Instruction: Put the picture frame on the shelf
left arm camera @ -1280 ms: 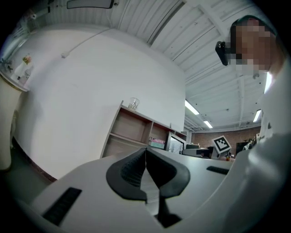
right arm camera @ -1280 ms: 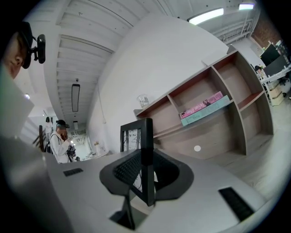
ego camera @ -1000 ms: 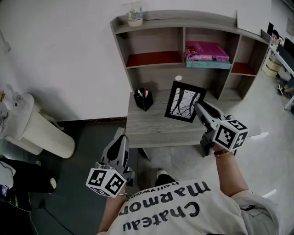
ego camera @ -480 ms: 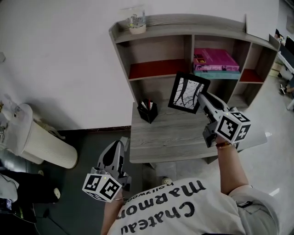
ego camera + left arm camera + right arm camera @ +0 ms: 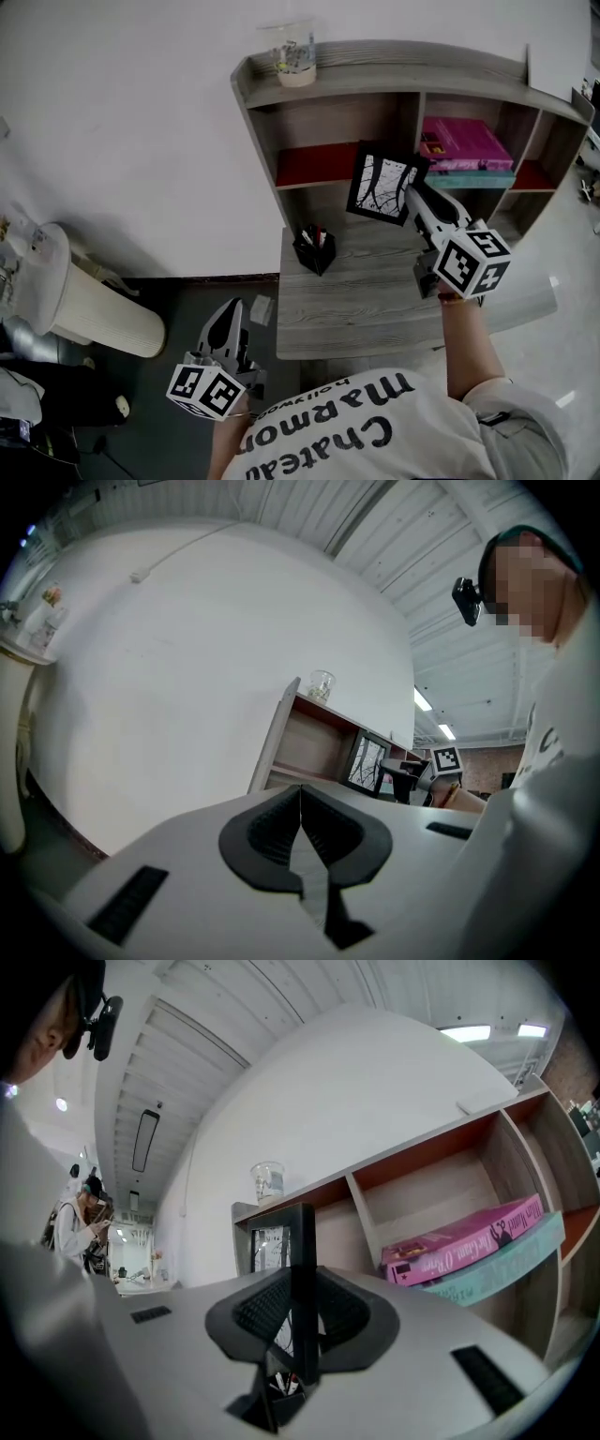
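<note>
The picture frame (image 5: 383,183) is black with a black-and-white branch print. It hangs in the air in front of the grey shelf unit (image 5: 403,66), level with the red-floored left compartment. My right gripper (image 5: 412,199) is shut on its right edge; in the right gripper view the frame (image 5: 302,1288) stands edge-on between the pads. My left gripper (image 5: 228,328) hangs low at the left, over the dark floor, with its jaws shut and nothing between them (image 5: 300,827). The frame (image 5: 367,761) shows small and far in the left gripper view.
A glass cup (image 5: 293,54) stands on the shelf unit's top at the left. Pink and teal boxes (image 5: 466,150) fill the middle compartment. A black pen holder (image 5: 315,249) sits on the grey desk (image 5: 375,300). A cream bin (image 5: 103,314) stands at the left by the wall.
My right gripper has lifted the picture frame up off the desk level towards the shelf compartments. The view has shifted a little; my left gripper stays low.
</note>
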